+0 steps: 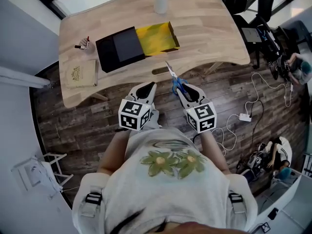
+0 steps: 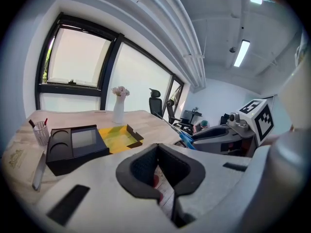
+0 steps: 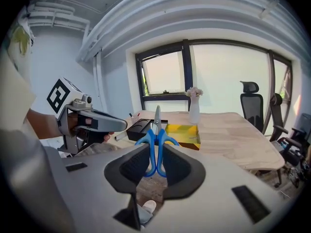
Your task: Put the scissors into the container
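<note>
Though in right tool [image 3: 155, 155], scissors [image 3: 157, 123] half-hidden

No text legible, nor numbers (any view)

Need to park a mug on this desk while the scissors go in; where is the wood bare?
The broad right end of the table, from the yellow tray and vase to the right edge, is bare. A narrow strip runs along the near edge in front of the tray. The left end is crowded: black box, pen cup, booklet.
</note>
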